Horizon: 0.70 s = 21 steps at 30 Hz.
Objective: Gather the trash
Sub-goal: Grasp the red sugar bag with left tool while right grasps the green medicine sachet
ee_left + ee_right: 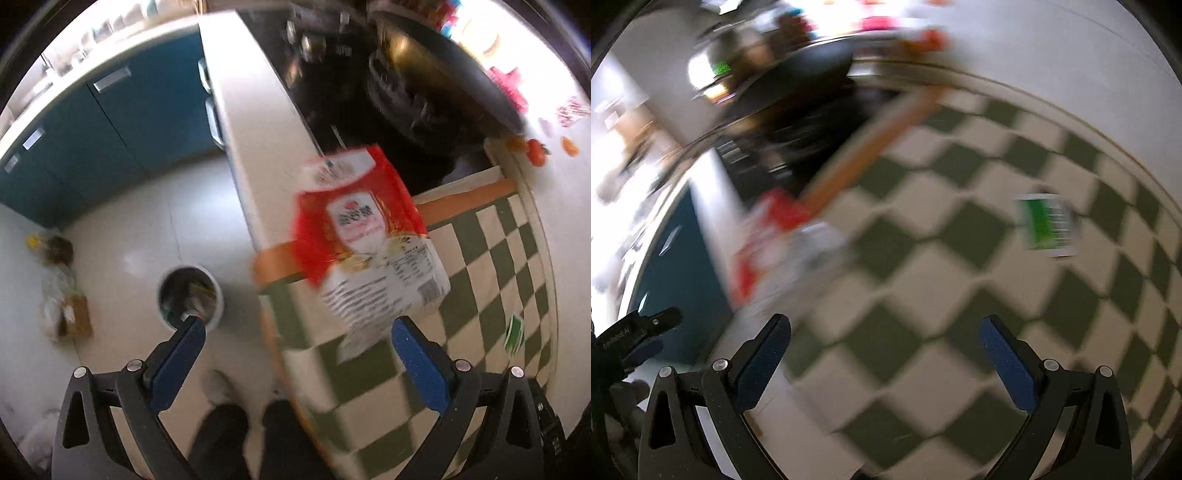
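Observation:
A red and white food bag (365, 236) lies at the edge of the checkered cloth (491, 258), just ahead of my left gripper (297, 328), which is open and empty. A round trash bin (190, 295) stands on the floor below, beside the left fingertip. A small green and white wrapper (514, 334) lies on the cloth to the right. In the blurred right wrist view, my right gripper (884, 328) is open and empty above the cloth (923, 314); the green wrapper (1047, 225) lies ahead right, the red bag (775, 236) ahead left.
A black stove with a dark pan (436, 74) sits beyond the cloth. Blue cabinets (103, 122) line the far side of the floor. A cardboard box and bags (70, 302) lie on the floor at left. Small red and orange items (535, 151) sit on the counter.

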Tool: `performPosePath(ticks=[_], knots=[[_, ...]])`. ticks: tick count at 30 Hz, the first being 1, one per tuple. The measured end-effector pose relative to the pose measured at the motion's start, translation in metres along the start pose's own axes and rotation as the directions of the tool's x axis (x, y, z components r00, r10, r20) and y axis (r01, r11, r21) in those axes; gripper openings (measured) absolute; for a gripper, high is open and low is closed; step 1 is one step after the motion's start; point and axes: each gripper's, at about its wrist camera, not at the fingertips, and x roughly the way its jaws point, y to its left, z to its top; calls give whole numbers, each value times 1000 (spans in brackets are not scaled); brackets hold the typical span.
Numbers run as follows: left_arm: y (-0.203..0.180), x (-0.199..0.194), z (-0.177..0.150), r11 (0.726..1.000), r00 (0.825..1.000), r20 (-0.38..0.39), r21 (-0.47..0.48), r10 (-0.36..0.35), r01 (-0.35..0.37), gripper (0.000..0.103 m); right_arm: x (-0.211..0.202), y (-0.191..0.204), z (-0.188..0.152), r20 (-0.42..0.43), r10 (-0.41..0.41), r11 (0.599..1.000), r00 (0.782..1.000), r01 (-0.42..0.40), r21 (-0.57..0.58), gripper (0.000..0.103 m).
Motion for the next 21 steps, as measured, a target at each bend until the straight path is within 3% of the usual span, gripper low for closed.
performPosePath(ticks=[5,8,10,13,14,15,19,21], knots=[[-32,66,19,999,992,-124,-36,-14,9,101,31,-68,39,-7,-82,991,997,82,109,103],[-45,81,20,999,990,-136,-10,41,-43,85,54,-96,59,-19,-117,983,993,119,140,103],[-57,84,19,995,991,-97,41,92,-88,82,68,-107,67,-32,-127,980,991,130,150,103],[-78,78,14,978,985,-25,128,170,-165,54,87,-117,74,-44,-151,977,987,156,147,103],[-85,77,14,970,982,-3,156,189,-186,34,92,-120,75,-46,-157,976,987,162,147,103],[-92,76,13,962,979,15,184,202,-201,25,99,-123,76,-51,-166,974,985,172,145,103],[-113,72,7,939,976,62,264,211,-220,12,121,-125,78,-73,-205,969,976,213,124,103],[-119,63,5,937,977,85,279,195,-212,0,124,-123,79,-54,-238,965,970,242,100,102]])
